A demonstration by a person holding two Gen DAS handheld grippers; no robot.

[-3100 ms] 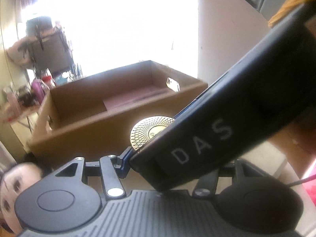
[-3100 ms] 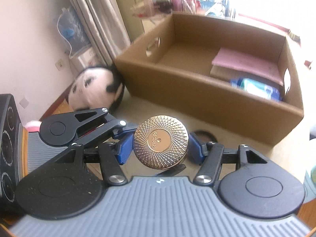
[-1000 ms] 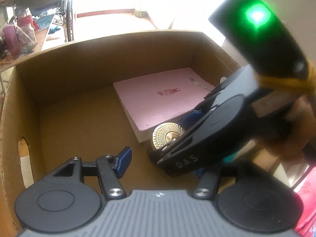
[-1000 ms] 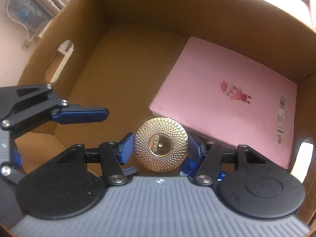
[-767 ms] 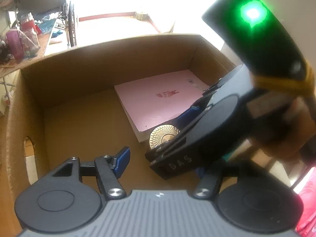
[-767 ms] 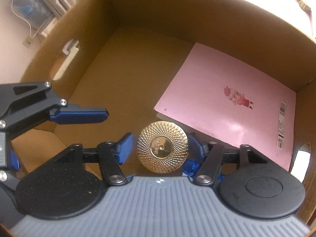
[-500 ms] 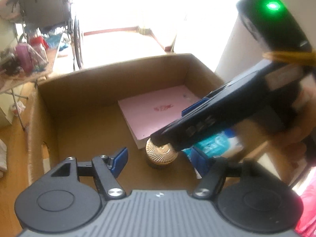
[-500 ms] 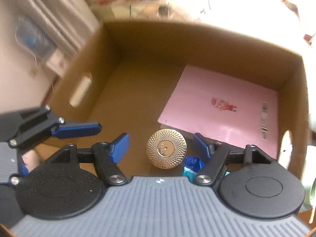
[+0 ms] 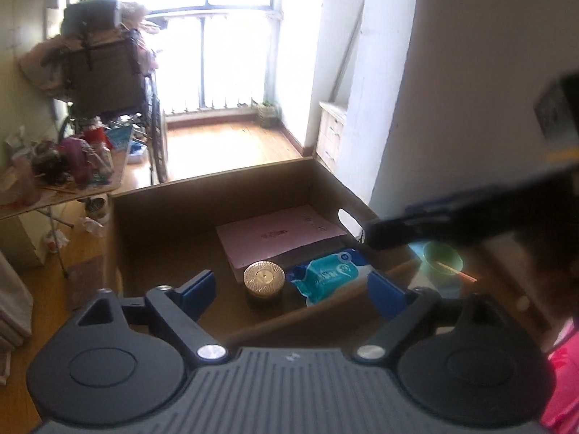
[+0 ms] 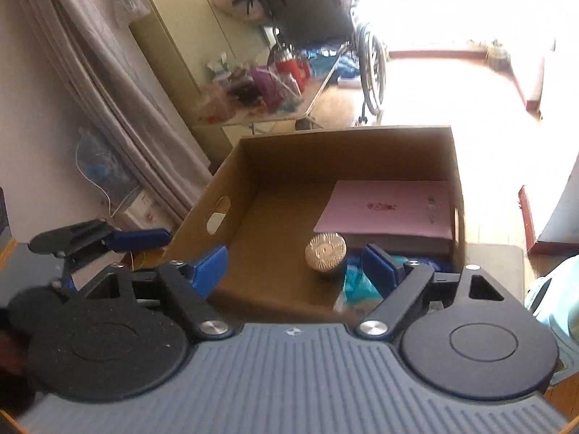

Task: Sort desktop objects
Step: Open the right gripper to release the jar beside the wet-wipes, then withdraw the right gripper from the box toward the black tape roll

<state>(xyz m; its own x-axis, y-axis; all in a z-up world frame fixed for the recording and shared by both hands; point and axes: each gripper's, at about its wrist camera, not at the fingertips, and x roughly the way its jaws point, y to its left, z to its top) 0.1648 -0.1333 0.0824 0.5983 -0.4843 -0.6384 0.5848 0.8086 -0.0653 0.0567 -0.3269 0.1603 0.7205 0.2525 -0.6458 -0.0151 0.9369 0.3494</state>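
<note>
Left gripper (image 9: pixel 291 287): tongs spread wide, nothing between them, held above the near edge of the cardboard box (image 9: pixel 173 199).
Gold jar (image 9: pixel 264 277): upright on the box floor, near its front wall, touching the pink book (image 9: pixel 278 233).
Teal wipes pack (image 9: pixel 327 276): just beside the jar.
Right gripper (image 10: pixel 295 262): tongs spread, holding nothing.

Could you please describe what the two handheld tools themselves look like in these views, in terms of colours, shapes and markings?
Both look alike: the left tool and the right tool each have a grey ribbed body, two round black discs, black linkage arms with silver rivets, and blue pads on the fingers. A small emblem sits at the centre of each ribbed body. No cables or sleeves can be made out.
</note>
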